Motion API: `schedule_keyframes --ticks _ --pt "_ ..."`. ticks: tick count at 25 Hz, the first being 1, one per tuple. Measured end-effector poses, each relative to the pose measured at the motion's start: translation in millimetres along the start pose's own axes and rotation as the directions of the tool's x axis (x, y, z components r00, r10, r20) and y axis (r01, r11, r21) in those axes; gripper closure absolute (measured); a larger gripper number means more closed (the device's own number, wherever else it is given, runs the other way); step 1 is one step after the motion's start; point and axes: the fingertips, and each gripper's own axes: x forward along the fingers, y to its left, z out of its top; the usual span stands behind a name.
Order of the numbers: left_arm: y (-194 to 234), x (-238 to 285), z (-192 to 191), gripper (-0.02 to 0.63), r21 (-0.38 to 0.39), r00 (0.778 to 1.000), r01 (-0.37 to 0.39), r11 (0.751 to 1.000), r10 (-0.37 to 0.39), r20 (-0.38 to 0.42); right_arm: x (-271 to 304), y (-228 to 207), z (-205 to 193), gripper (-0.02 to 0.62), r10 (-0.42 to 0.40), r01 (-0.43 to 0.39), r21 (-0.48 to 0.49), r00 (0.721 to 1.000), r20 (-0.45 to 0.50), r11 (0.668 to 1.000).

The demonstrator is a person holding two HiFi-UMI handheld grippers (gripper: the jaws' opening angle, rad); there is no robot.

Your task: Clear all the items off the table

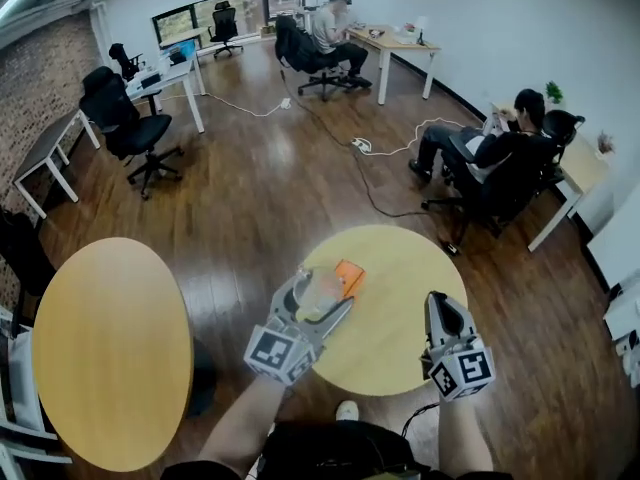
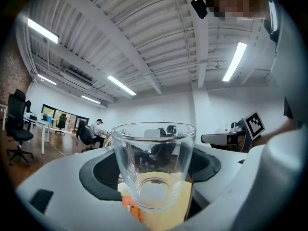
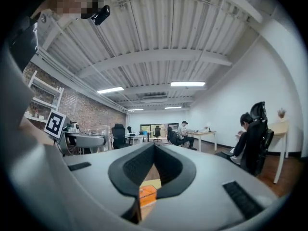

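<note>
A clear drinking glass (image 2: pixel 155 162) stands upright between the jaws of my left gripper (image 2: pixel 154 179), which is shut on it. In the head view the glass (image 1: pixel 320 291) is held above the left edge of the small round yellow table (image 1: pixel 400 313). An orange box (image 1: pixel 350 276) lies on that table just beyond the glass, and shows low down past the glass (image 2: pixel 128 205). My right gripper (image 1: pixel 437 306) hovers over the table's right part, shut with nothing in it; its fingertips (image 3: pixel 153 147) meet, and the orange box (image 3: pixel 147 195) shows below them.
A larger round yellow table (image 1: pixel 110 348) stands to the left across a strip of wooden floor. A seated person in an office chair (image 1: pixel 495 168) is at the right, and another sits at a far desk (image 1: pixel 390 43). Cables (image 1: pixel 370 148) run over the floor.
</note>
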Motion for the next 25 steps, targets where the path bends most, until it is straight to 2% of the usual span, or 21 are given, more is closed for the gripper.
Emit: schedule_keyframes --ticks 4,8,15,20,25 --pt "-44.0 37.7 -38.3 0.216 -0.011 0.994 0.090 0.996 -0.091 -0.060 -36.0 -39.3 -18.2 0.592 -0.074 0.075 0.018 0.997 -0.033 0.997" --pt "-69.0 69.6 -78.9 0.216 0.001 0.977 0.177 0.984 -0.175 -0.120 -51.2 -68.3 -41.6 0.592 -0.145 0.148 0.032 0.987 -0.068 0.989" --pt "-101.9 100.4 -145.5 0.216 -0.052 0.921 0.303 0.951 -0.307 -0.241 -71.0 -81.0 -80.2 0.592 -0.213 0.229 0.075 0.961 -0.175 0.970" --pt "-114.0 118.7 -190.3 0.216 -0.074 0.886 0.342 0.937 -0.348 -0.307 -73.9 -91.4 -107.1 0.592 -0.242 0.269 0.094 0.942 -0.231 0.958" --pt "-125.5 126.7 -240.1 0.216 -0.100 0.856 0.351 0.931 -0.363 -0.370 -88.0 -96.4 -143.1 0.592 -0.259 0.308 0.129 0.919 -0.297 0.943"
